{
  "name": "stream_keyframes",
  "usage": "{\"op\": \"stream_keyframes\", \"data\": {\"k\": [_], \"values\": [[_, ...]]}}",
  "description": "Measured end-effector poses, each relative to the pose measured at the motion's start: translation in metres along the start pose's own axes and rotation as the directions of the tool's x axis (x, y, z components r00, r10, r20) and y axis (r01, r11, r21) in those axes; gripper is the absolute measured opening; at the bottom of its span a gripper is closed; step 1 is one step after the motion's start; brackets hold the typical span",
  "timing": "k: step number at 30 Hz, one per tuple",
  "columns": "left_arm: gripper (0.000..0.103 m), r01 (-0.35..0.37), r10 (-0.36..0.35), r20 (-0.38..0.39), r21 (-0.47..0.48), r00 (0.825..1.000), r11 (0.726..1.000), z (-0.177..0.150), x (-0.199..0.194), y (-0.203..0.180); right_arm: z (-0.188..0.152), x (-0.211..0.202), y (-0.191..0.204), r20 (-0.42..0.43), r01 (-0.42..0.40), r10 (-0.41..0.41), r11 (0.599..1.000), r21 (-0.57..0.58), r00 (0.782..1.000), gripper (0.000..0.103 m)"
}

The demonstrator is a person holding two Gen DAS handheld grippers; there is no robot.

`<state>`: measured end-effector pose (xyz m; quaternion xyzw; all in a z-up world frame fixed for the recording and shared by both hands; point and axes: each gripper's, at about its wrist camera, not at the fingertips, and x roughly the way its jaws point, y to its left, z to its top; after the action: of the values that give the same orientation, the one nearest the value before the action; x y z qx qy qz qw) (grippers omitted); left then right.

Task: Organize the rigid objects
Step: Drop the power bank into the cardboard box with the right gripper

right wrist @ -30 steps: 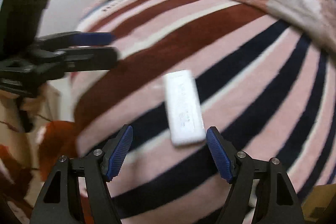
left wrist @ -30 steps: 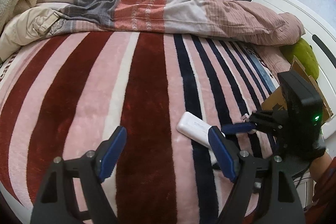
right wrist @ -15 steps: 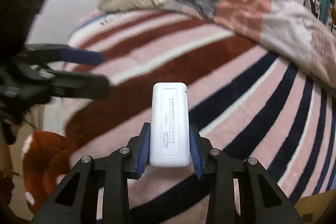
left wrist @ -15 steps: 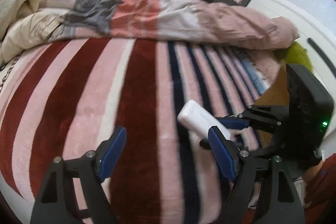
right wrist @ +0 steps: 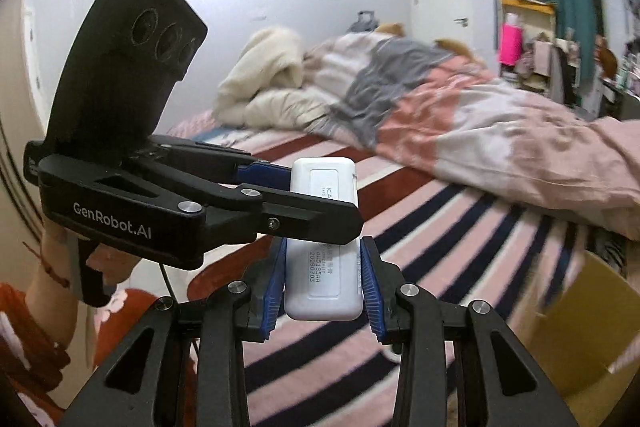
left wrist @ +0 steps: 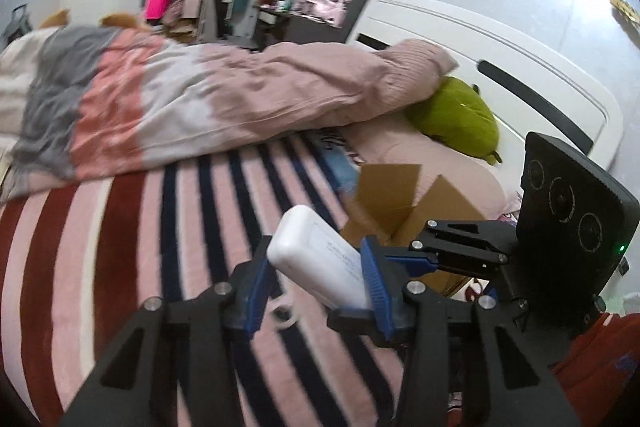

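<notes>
Power bank (right wrist: pixel 322 239) now lifted off blanket (right wrist: pixel 460 227) | right tongs (right wrist: pixel 322 285) clamp it | left tongs (left wrist: pixel 316 285) seemingly pinch it too

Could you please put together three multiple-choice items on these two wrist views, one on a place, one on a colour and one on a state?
1. Where is the white power bank?
A. lying on the striped blanket
B. between the pads of both grippers
C. inside the cardboard box

2. What colour is the cushion by the headboard?
A. green
B. blue
C. orange

3. How is the cardboard box?
A. taped shut
B. crushed flat
C. open, flaps up

Answers: 1 B, the right gripper clamps its near end and the left gripper its far end. 2 A, it shows lime green. 3 C, its flaps stand up.
</notes>
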<state>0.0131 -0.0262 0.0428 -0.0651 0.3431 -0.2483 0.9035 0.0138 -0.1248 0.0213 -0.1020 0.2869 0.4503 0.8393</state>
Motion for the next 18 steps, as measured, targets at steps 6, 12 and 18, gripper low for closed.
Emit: {"op": "stream_keyframes", "data": {"k": [6,12,18], "values": [[0.04,0.063,-0.061,-0.05,0.047,0.997,0.997,0.03,0.048,-0.042,-0.008,-0.048,-0.042,0.024,0.07,-0.072,0.995,0.072,0.997,0.031],[0.04,0.137,-0.123,-0.165,0.075,0.979,0.988,0.045,0.111,-0.081,-0.024,-0.079,-0.096,-0.069,0.157,-0.147,0.973,0.17,0.987,0.031],[0.04,0.144,-0.111,-0.26,0.114,0.959,0.983,0.04,0.149,-0.103,-0.043,-0.084,-0.125,-0.217,0.245,-0.205,0.954,0.175,0.954,0.031]]}}
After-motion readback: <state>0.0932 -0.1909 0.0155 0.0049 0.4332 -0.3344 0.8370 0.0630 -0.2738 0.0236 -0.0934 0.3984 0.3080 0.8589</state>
